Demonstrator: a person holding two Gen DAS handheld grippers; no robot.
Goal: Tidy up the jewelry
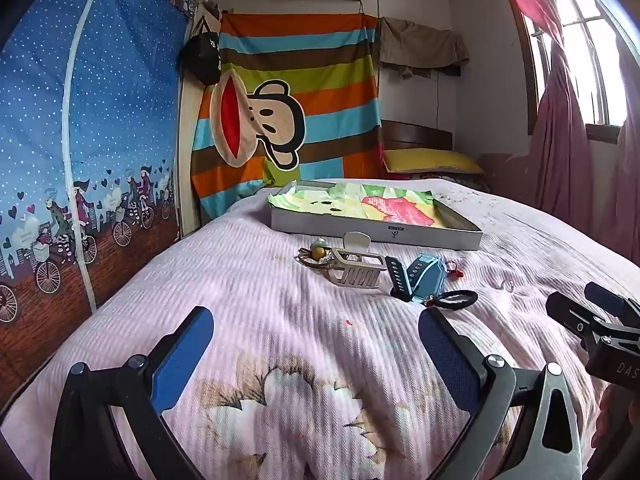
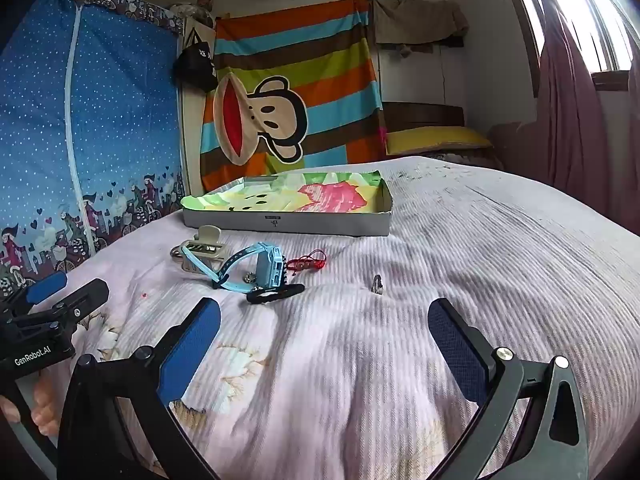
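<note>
A small heap of accessories lies on the pink bedspread: a beige hair claw [image 1: 357,267] [image 2: 202,249], a light-blue watch [image 1: 424,279] [image 2: 256,270], a black hair tie [image 1: 458,299] [image 2: 275,293], a red string bracelet [image 2: 310,262], a beaded tie [image 1: 318,255] and a small ring [image 2: 377,283] [image 1: 506,285]. Behind the heap stands a shallow grey box [image 1: 376,230] [image 2: 286,226] lined with colourful paper. My left gripper [image 1: 316,344] hovers open in front of the heap, nothing between its blue pads. To its right, my right gripper [image 2: 324,340] is also open and holds nothing.
The bed [image 1: 248,304] fills the foreground. A blue fabric wardrobe [image 1: 88,120] stands along its left side, a striped monkey-print cloth [image 1: 288,104] hangs behind, and a yellow pillow [image 1: 430,160] lies at the headboard. Red curtains [image 1: 560,140] cover the window at right.
</note>
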